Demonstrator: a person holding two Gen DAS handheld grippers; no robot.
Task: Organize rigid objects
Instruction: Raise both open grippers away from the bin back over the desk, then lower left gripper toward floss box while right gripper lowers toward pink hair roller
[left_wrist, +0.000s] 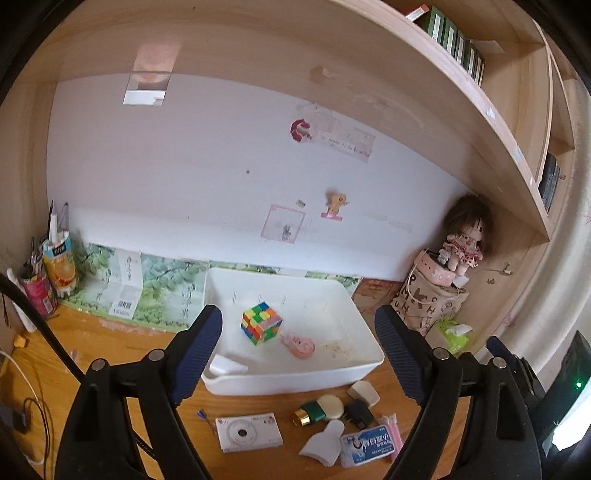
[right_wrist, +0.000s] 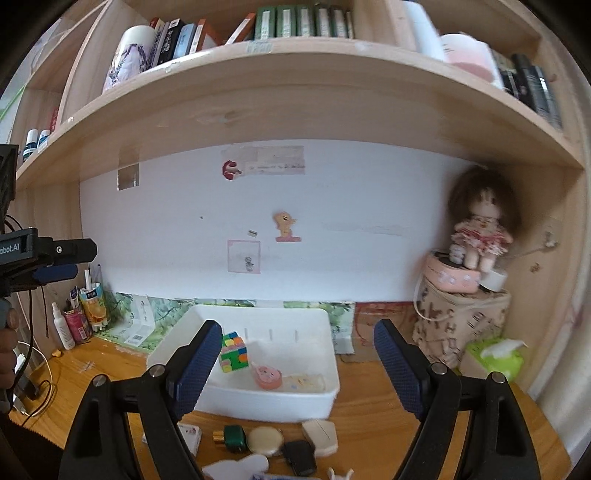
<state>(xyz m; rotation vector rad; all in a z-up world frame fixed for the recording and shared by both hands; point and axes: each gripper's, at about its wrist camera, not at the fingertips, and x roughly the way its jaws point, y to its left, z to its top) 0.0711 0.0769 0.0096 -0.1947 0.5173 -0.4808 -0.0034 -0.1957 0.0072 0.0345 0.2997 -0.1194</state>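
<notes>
Both sets of tongs, left tongs (left_wrist: 299, 354) and right tongs (right_wrist: 299, 363), gape wide and empty above the white bin (left_wrist: 365, 363); the white camera (left_wrist: 249, 432) lies long-side-on below the left tongs, the nearer pair, on the worktop (left_wrist: 110, 347).

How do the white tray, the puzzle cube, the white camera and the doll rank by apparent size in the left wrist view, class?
1. White tray
2. Doll
3. White camera and puzzle cube: too alike to rank, and the camera lies nearer the lens.
</notes>
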